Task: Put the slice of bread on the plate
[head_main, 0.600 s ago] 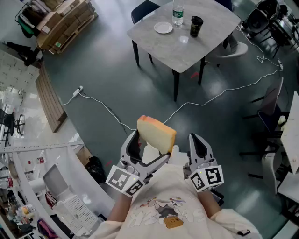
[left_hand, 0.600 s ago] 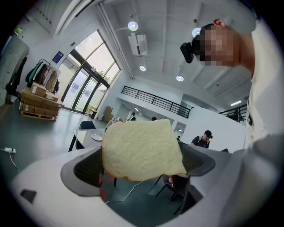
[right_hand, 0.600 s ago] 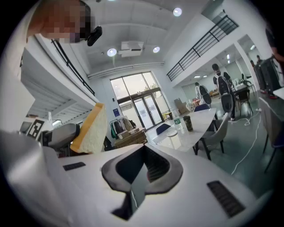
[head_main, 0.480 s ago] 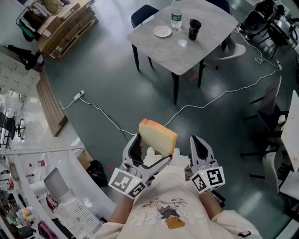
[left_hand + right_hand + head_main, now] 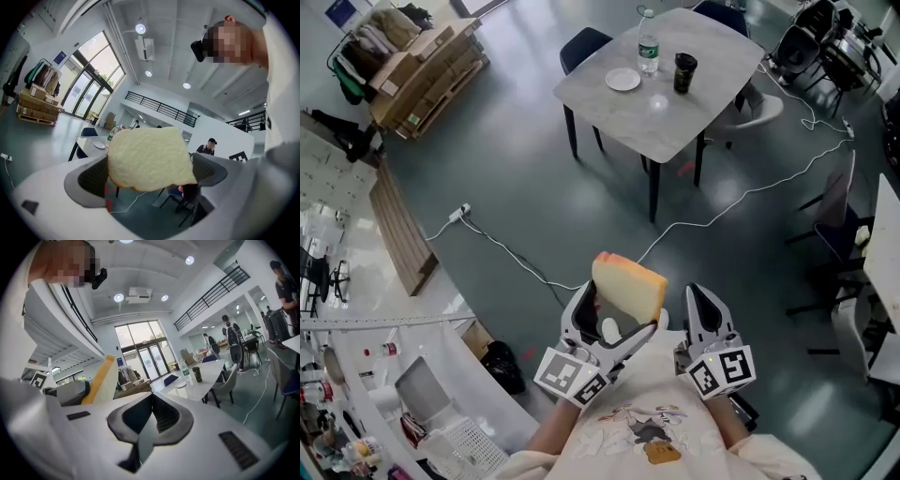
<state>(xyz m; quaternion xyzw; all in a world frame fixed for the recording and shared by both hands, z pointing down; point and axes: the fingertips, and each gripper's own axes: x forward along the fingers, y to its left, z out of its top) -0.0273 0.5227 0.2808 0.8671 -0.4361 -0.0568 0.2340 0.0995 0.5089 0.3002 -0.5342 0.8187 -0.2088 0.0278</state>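
Note:
A pale slice of bread (image 5: 628, 286) with a tan crust hangs upright in the air, with my left gripper (image 5: 619, 314) shut on it. In the left gripper view the slice of bread (image 5: 150, 159) fills the gap between the two wide-set grey pads. My right gripper (image 5: 701, 302) is beside it on the right, shut and holding nothing, and its jaws meet in the right gripper view (image 5: 151, 416). The small white plate (image 5: 622, 80) lies far ahead on a grey table (image 5: 675, 112). Both grippers are close to my body, well short of that table.
A water bottle (image 5: 648, 44) and a dark cup (image 5: 683, 72) stand next to the plate. Dark chairs (image 5: 586, 42) ring the table. A white cable (image 5: 750, 187) crosses the floor between me and the table. Boxes on a pallet (image 5: 422, 61) sit at the far left.
The table and plate have slid down in the head view and show more fully. Both grippers have shifted slightly right and down, the bread still in the left one.

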